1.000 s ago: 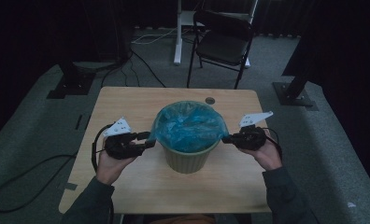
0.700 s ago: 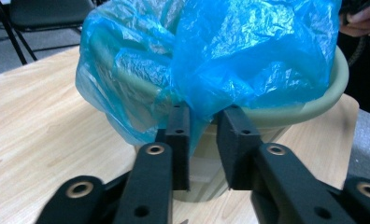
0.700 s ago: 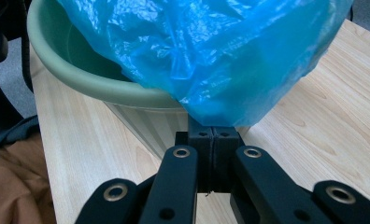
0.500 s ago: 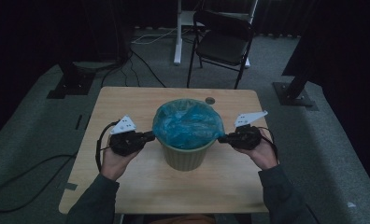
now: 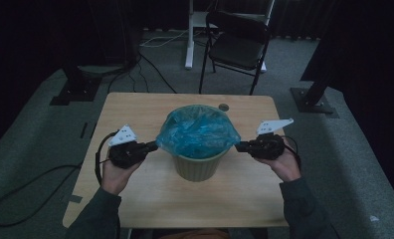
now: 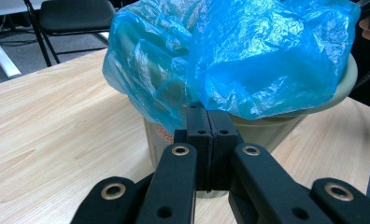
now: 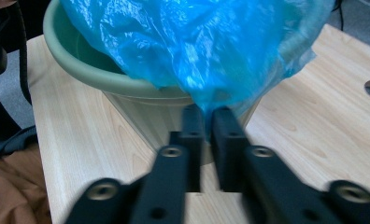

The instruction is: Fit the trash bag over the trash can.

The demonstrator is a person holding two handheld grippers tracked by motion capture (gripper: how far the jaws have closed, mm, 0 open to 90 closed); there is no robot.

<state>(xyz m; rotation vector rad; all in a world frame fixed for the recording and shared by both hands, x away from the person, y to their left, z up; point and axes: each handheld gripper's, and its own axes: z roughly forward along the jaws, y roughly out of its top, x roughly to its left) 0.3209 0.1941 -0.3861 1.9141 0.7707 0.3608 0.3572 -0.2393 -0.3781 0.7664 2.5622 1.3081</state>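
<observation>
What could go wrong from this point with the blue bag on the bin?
1. The left gripper is shut on the thin blue bag at its edge; a hard pull may tear the film.
2. The right gripper has just been opening, with the bag's edge between its jaws; that side may slip free and sag.
3. With one side pulled, the light green bin could tip or slide on the table.

Left gripper (image 5: 150,146): jaws were spread a second ago, now clamped together on the edge of the blue bag (image 5: 197,130) at the bin's left rim. Right gripper (image 5: 240,146): was pinched tight on the bag edge at its tips, jaws have just been opening, small gap now with film still hanging between them. Bag bunches higher and looser over the bin (image 5: 199,167).
</observation>
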